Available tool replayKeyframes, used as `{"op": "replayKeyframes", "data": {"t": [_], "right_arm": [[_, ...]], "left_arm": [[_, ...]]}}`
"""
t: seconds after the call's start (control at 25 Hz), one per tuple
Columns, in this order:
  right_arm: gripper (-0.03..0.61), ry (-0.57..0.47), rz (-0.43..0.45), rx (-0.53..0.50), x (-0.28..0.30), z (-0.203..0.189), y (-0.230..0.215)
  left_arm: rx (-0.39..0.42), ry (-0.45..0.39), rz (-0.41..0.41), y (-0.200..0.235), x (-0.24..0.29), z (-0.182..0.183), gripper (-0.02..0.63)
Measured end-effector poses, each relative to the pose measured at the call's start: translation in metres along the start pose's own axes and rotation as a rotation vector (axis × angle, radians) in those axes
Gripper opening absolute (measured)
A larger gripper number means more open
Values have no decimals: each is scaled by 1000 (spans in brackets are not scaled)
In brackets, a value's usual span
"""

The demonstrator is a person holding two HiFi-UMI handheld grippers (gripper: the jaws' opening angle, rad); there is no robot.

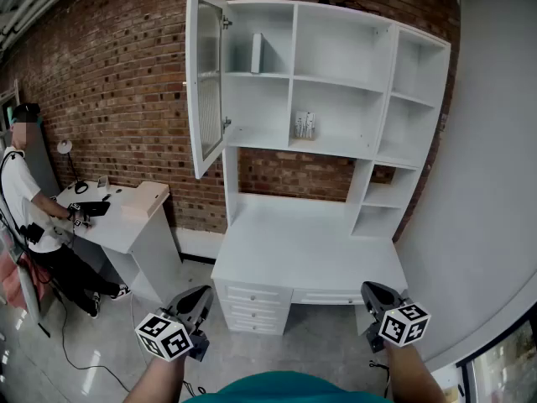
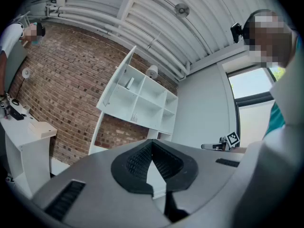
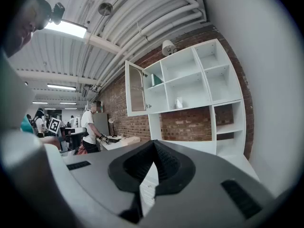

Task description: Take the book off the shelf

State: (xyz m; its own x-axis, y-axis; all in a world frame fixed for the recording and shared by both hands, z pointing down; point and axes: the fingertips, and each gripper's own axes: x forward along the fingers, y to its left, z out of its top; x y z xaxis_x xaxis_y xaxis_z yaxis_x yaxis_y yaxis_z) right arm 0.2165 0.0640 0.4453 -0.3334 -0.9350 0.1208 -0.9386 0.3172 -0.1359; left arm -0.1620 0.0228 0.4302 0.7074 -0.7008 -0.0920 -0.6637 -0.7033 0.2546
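Left gripper (image 1: 200,299) and right gripper (image 1: 374,292) jaws together, empty; book (image 1: 257,53) upright on shelf (image 1: 336,83)

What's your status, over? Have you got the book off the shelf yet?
Both low, shut, empty: left gripper, right gripper. Untouched book upright in top-left compartment of shelf. Its glass door open, path clear.

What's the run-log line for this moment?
book: upright, top-left compartment, untouched | door: open | left gripper: shut, empty | right gripper: shut, empty
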Motion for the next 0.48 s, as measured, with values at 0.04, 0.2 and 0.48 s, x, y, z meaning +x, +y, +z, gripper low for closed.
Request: {"op": "replayKeyframes", "data": {"t": [0.04,0.2,0.48], "right_arm": [[20,0,1,0,1,0,-1],[20,-1,2,-1,2,-1,-1],[20,-1,2,-4,2,1,-5]], "left_arm": [[0,-2,-1,0,1,0,8],[4,-6,-5,0,1,-2,8],[4,-12,-4,0,3,-2,8]]}}
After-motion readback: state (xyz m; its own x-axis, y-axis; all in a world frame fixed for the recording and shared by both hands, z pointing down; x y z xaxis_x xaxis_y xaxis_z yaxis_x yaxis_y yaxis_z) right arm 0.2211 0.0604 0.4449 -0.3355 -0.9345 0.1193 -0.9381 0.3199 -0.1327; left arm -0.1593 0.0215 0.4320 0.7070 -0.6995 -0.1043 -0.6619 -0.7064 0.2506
